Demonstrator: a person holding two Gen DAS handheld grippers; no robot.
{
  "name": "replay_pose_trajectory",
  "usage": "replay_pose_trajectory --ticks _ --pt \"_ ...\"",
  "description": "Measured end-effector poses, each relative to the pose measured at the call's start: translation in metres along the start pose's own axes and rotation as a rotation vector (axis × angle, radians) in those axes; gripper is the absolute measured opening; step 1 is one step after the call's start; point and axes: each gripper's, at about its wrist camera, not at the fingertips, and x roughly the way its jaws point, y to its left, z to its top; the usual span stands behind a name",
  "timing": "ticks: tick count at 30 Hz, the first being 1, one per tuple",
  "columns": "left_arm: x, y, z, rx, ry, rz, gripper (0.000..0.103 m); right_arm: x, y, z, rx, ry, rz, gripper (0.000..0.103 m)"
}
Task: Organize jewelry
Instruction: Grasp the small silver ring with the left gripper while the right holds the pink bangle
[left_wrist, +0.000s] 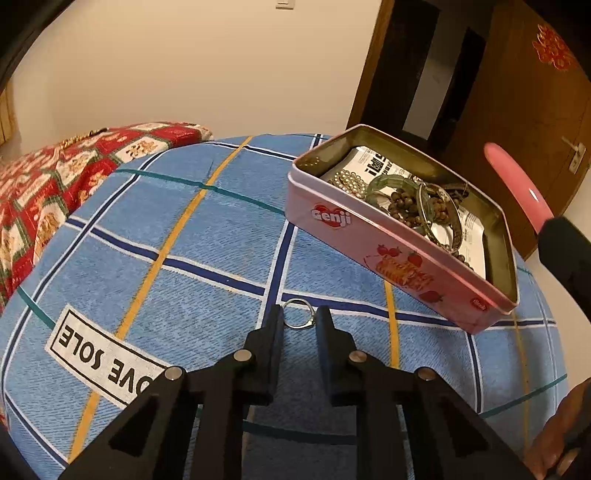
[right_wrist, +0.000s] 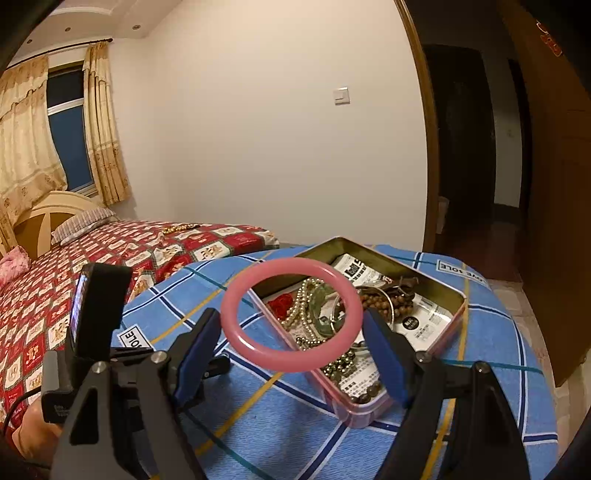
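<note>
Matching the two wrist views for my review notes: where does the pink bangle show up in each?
Left wrist: pink bangle at the right edge, edge-on, above the tin's far end.
Right wrist: centre, a full ring held between the right gripper fingers.
Shared landmark: the pink Genji tin.

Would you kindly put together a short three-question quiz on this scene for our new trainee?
1. True or false: the right gripper holds a pink bangle above the tin.
2. The small silver ring lies: A) inside the tin, B) on the blue checked cloth between the left gripper's fingers, C) on the red bedspread.
3. Fill in: the brand word on the pink side of the tin is ____.

Key:
1. True; the fingers press the bangle's two sides.
2. B; the left gripper is open around the ring.
3. Genji.
</note>
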Motion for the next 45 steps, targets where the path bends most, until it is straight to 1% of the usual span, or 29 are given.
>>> replay_pose_trajectory --ticks 2,5,8,10,12,14,16,17,18,19,20,21,23,24,25,26,27,29,32,34,36,40,45 --pt "0.0 -0.007 0.001 0.033 0.001 0.004 0.0 0.0 -0.001 0.0 0.005 0.001 -0.003 0.081" --pt "-0.008 -0.011 0.001 0.049 -0.04 0.02 0.0 0.0 -0.003 0.0 0.005 -0.008 -0.013 0.081" --pt "-0.016 -0.009 0.002 0.037 -0.083 0.035 0.0 -0.002 -0.003 0.0 0.002 -0.018 -0.021 0.081" --pt "-0.016 -0.004 0.002 0.016 -0.082 0.041 0.0 -0.001 -0.003 -0.001 0.0 -0.016 -0.025 0.081" --pt "-0.012 -0.002 0.004 0.005 -0.062 0.029 0.0 0.0 -0.005 -0.001 0.003 -0.014 -0.026 0.081" --pt "-0.008 -0.005 0.006 0.015 -0.048 0.011 0.011 -0.001 -0.006 0.0 0.006 -0.016 -0.027 0.081" --pt "-0.006 -0.011 0.008 0.032 -0.059 0.002 0.05 0.0 -0.006 0.0 0.009 -0.016 -0.028 0.081" --pt "-0.006 -0.014 0.012 0.039 -0.075 0.009 0.056 0.0 -0.007 0.0 0.01 -0.015 -0.029 0.081" --pt "-0.005 -0.016 0.014 0.041 -0.082 0.019 0.057 0.0 -0.007 0.001 0.012 -0.015 -0.029 0.081" --pt "-0.002 -0.017 0.017 0.04 -0.081 0.033 0.057 0.0 -0.008 0.001 0.013 -0.015 -0.029 0.081" --pt "0.004 -0.018 0.02 0.037 -0.062 0.053 0.057 0.0 -0.009 0.001 0.014 -0.016 -0.031 0.081" --pt "0.008 -0.018 0.021 0.036 -0.044 0.055 0.057 0.001 -0.01 0.002 0.016 -0.015 -0.032 0.081" --pt "0.019 -0.021 0.023 0.041 0.009 0.032 0.048 0.002 -0.011 0.002 0.022 -0.011 -0.034 0.081" --pt "0.019 -0.022 0.024 0.048 0.001 0.04 0.039 0.002 -0.012 0.002 0.024 -0.01 -0.034 0.081" --pt "0.021 -0.023 0.024 0.057 0.007 0.044 0.033 0.002 -0.013 0.002 0.027 -0.009 -0.035 0.081" --pt "0.021 -0.024 0.024 0.064 0.007 0.055 0.03 0.003 -0.013 0.002 0.03 -0.007 -0.036 0.081" --pt "0.021 -0.026 0.024 0.081 0.009 0.074 0.021 0.003 -0.014 0.003 0.032 -0.006 -0.036 0.081" --pt "0.019 -0.028 0.022 0.094 0.009 0.062 0.02 0.003 -0.015 0.003 0.037 -0.006 -0.038 0.081" --pt "0.015 -0.027 0.02 0.087 0.001 0.044 0.02 0.002 -0.017 0.004 0.043 -0.011 -0.043 0.081" --pt "0.006 -0.028 0.019 0.083 -0.044 0.042 0.02 0.001 -0.019 0.004 0.047 -0.013 -0.042 0.081" --pt "-0.009 -0.031 0.016 0.081 -0.125 0.048 0.02 0.0 -0.019 0.004 0.046 -0.017 -0.044 0.081" --pt "-0.033 -0.032 0.009 0.075 -0.24 0.047 0.02 -0.002 -0.019 0.005 0.04 -0.031 -0.051 0.081" --pt "-0.047 -0.031 0.005 0.058 -0.313 0.058 0.02 -0.003 -0.018 0.005 0.029 -0.044 -0.059 0.081"
